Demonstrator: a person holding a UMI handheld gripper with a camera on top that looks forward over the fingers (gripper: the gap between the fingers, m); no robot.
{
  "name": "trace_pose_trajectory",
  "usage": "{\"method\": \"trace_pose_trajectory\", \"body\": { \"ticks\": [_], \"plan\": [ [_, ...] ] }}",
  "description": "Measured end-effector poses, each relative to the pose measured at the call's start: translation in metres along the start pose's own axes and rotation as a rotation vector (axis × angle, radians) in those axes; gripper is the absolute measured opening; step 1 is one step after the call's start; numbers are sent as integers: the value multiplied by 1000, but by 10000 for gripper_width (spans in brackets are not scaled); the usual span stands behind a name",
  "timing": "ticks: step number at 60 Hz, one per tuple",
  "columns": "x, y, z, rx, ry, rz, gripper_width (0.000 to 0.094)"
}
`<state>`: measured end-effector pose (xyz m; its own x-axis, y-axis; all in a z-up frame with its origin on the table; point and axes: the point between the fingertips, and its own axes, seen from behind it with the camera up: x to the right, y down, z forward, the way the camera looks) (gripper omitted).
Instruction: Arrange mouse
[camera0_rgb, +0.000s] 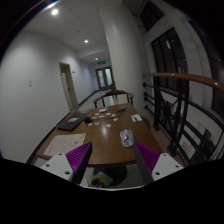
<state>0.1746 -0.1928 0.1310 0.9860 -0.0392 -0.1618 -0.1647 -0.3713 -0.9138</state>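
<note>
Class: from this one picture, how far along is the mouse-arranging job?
Done: nothing visible. In hand: nothing; the gripper hangs open over the near end of the wooden table. Left: all of it. I cannot pick out a mouse among the small things on it, so finding, gripping and placing remain.

Counted: one tabletop (105, 135), one laptop (71, 123), one mug (127, 139), two chairs (113, 97) at far edge.

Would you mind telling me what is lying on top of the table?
On the table lie a dark laptop, scattered papers, and a small crumpled object. The open gripper covers the near edge, so anything there, including a mouse, cannot be seen.
</note>
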Motion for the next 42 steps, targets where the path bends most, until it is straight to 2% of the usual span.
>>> {"method": "trace_pose_trajectory", "body": {
  "ticks": [8, 19, 36, 42],
  "plan": [
    [18, -1, 16, -9, 40, -16, 852],
    [53, 9, 80, -41, 114, -93, 847],
    [74, 22, 185, -114, 94, -132, 845],
    [77, 34, 214, -176, 114, -141, 833]
  ]
}}
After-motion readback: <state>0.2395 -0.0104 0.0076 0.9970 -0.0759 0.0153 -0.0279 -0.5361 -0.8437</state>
